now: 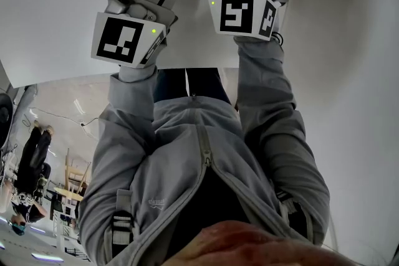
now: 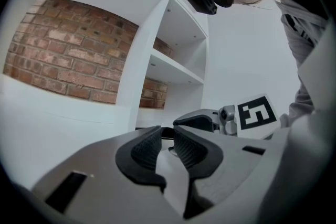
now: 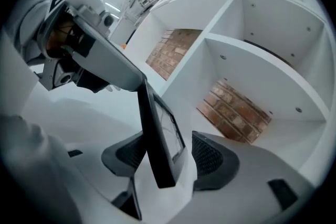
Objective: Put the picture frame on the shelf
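The picture frame, thin and dark with a glass front, stands on edge between the pads of my right gripper. Those jaws are wide apart and neither pad touches it. My left gripper reaches in from the upper left and meets the frame's top edge. In the left gripper view its jaws stand close together, with a dark sliver of the frame at the tips. The right gripper lies just beyond them. In the head view both marker cubes are raised against a white shelf board, and the jaws are hidden.
White shelf compartments with a red brick wall behind them fill the right. More compartments rise beside an upright panel. A person in a grey jacket holds the grippers. Another person stands far off.
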The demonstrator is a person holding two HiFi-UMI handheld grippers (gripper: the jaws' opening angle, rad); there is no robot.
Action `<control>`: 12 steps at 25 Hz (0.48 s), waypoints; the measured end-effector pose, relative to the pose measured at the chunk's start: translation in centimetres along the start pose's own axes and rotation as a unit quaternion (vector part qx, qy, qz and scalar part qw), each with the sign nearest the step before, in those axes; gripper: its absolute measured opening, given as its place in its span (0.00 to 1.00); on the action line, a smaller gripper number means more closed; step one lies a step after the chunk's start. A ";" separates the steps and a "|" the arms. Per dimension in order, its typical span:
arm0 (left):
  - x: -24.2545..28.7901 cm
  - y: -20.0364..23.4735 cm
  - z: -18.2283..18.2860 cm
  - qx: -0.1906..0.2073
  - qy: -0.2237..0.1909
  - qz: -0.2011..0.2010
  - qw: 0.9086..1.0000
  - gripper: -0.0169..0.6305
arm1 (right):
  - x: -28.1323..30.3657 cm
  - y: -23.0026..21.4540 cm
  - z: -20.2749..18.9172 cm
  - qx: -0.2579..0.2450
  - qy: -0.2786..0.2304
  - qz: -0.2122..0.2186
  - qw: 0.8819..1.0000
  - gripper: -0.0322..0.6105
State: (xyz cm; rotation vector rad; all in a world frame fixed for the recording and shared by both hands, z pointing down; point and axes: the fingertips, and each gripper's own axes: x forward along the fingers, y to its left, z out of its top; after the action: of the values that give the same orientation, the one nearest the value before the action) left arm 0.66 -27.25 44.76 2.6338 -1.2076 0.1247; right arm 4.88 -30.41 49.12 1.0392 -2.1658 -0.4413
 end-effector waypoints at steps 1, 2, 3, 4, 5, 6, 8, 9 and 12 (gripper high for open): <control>-0.1 0.0 -0.3 0.003 0.004 -0.001 1.000 0.14 | -0.4 -0.2 -0.4 0.023 -0.001 -0.003 1.000 0.45; -0.2 0.0 -0.5 0.004 0.005 -0.001 1.000 0.14 | -0.8 -0.3 -0.8 0.052 -0.003 -0.002 0.999 0.45; -0.3 0.1 -0.6 0.003 0.003 0.000 1.000 0.13 | -1.1 -0.4 -1.2 0.087 -0.007 0.001 0.996 0.46; -0.3 0.1 -0.5 0.001 -0.001 0.001 1.000 0.12 | -1.3 -0.4 -1.6 0.125 -0.012 0.007 0.992 0.46; -0.1 0.2 -0.5 0.001 -0.003 0.002 1.000 0.11 | -1.6 -0.4 -2.1 0.166 -0.015 0.015 0.986 0.47; 0.1 0.1 -0.4 0.001 -0.004 0.003 1.000 0.11 | -1.7 -0.6 -2.8 0.206 -0.014 0.022 0.978 0.47; 0.7 -0.2 -0.2 0.002 -0.002 0.003 1.000 0.11 | -1.9 -0.7 -4.3 0.268 -0.010 0.033 0.963 0.47; 0.9 -0.4 -0.3 0.001 -0.001 0.003 1.000 0.11 | -2.0 -0.7 -5.0 0.283 -0.007 0.037 0.958 0.47; 0.8 -0.5 -0.6 -0.003 -0.001 0.005 1.000 0.11 | -2.1 0.0 -5.4 0.286 -0.007 0.042 0.957 0.47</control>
State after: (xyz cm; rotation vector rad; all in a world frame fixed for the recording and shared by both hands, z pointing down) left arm 1.56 -27.35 45.41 2.6236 -1.2211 0.1195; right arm 9.62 -28.80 52.00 1.2316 -2.3989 0.2430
